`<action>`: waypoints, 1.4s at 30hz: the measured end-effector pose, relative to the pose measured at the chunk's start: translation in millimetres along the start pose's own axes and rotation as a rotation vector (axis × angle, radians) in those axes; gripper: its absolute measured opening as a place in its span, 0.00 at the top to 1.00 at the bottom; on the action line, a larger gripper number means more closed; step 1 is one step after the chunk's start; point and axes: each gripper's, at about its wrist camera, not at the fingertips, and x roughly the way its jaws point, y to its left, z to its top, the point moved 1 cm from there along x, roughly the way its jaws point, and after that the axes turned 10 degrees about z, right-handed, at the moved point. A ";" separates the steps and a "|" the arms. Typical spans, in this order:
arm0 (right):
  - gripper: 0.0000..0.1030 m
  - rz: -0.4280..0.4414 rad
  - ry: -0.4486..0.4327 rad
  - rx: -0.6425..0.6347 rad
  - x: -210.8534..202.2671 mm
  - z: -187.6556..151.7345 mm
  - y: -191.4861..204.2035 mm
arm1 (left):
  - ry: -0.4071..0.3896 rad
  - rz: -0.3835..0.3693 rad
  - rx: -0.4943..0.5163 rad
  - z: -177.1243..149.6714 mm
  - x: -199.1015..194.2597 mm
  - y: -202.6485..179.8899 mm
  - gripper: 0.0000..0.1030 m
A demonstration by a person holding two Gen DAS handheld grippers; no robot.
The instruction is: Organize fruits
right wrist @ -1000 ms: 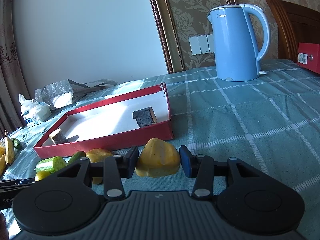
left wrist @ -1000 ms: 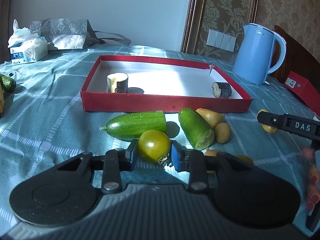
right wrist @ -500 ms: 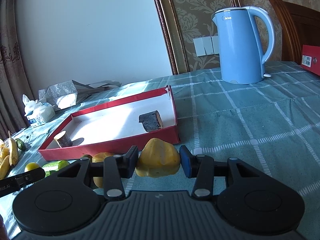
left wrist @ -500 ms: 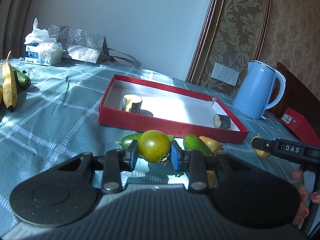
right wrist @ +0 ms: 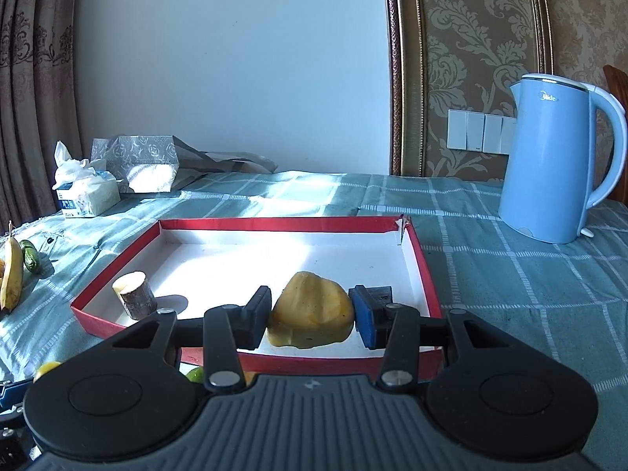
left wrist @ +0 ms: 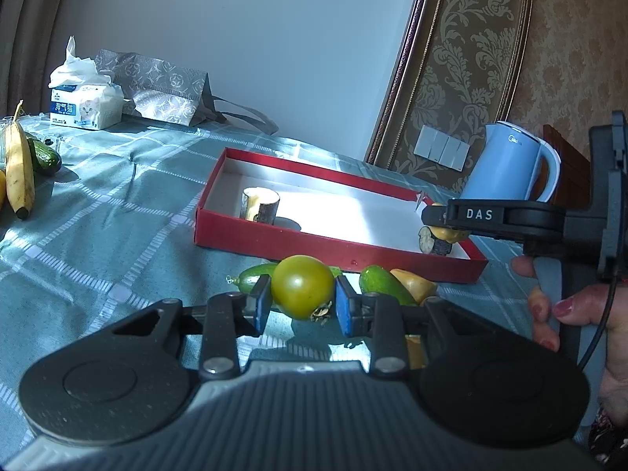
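Holding: my left gripper (left wrist: 302,304) clamps the tomato (left wrist: 303,286), short of the tray (left wrist: 337,245).
Right gripper (right wrist: 310,316): pinching the yellow fruit (right wrist: 312,312) above the tray.
Handling: both soft, smooth; grip mid-body, gently.

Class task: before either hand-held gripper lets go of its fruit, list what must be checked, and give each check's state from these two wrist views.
1. Right hand-held gripper shut on yellow fruit: ok.
2. Yellow fruit above the red tray: ok.
3. Landing spot clear of the dark piece: cannot tell, it lies close behind.
4. Left hand-held gripper shut on green tomato: ok.
5. Tomato over the tray: not ok, it hangs short of the near wall.
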 end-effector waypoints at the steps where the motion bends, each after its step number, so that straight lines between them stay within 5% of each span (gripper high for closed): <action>1: 0.57 0.003 0.012 -0.007 6.5 1.2 1.3 | -0.001 0.000 0.000 0.1 -0.2 0.1 0.71; 13: 0.57 -0.006 0.172 -0.018 78.3 17.5 -0.6 | 0.006 -0.010 -0.009 0.4 1.7 0.8 0.71; 21: 0.56 -0.033 0.171 0.020 90.5 25.6 -12.6 | 0.012 -0.014 -0.015 1.1 4.3 1.9 0.71; 42: 0.47 -0.011 -0.041 0.022 -25.1 -17.7 -6.8 | 0.008 -0.029 0.006 1.2 4.2 -1.1 0.71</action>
